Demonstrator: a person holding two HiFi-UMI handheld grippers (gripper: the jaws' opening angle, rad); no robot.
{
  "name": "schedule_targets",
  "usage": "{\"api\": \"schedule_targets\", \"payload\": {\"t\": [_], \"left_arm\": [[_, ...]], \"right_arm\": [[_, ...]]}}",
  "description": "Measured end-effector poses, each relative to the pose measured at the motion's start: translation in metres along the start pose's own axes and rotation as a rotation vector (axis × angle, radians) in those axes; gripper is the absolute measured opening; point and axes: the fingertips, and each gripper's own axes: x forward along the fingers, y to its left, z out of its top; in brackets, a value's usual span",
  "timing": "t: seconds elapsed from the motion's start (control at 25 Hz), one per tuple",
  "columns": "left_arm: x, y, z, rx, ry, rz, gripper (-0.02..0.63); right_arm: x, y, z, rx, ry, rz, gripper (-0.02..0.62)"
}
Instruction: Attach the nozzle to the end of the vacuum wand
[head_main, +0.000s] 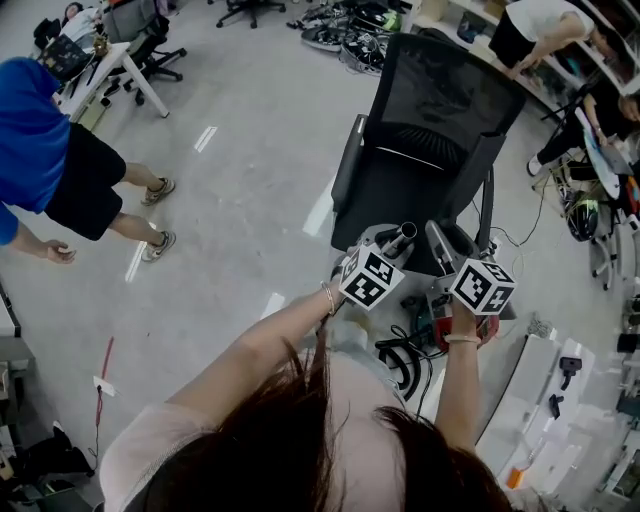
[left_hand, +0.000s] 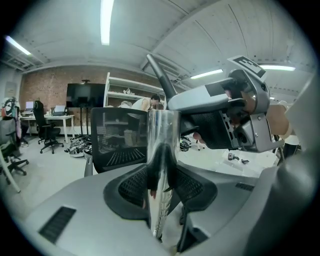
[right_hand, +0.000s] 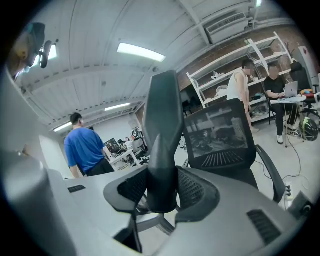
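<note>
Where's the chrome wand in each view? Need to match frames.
Head view: chrome wand at centre, just below the black mesh chair.
Left gripper view: centre, upright, clamped in the left claw.
Right gripper view: not in it; right claw holds the nozzle.
Shared landmark: that chair, in all three.

The vacuum wand at the centre of the left gripper view is mirror-bright silver. The nozzle is dull charcoal. The left gripper and the right gripper have pale grey shells with black meshed pads, and their cubes carry black-and-white square markers. The office chair is black with a mesh back. At the head view's upper left, a person wears a blue shirt and black shorts. The floor is light grey.
</note>
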Motion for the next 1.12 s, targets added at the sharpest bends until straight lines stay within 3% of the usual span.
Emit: {"api": "schedule_targets", "payload": {"t": [0.52,1.12], "left_arm": [[0.002,-0.010,0.002,0.017,-0.002,-0.024,0.155],[0.005,-0.012,0.000,0.031,0.000,-0.071,0.153]], "right_arm": [[0.004,0.028,0.030,-0.022,-0.093,0.060,0.179],[0.010,0.046,0.020,-0.025,-0.110,0.166,0.179]]}}
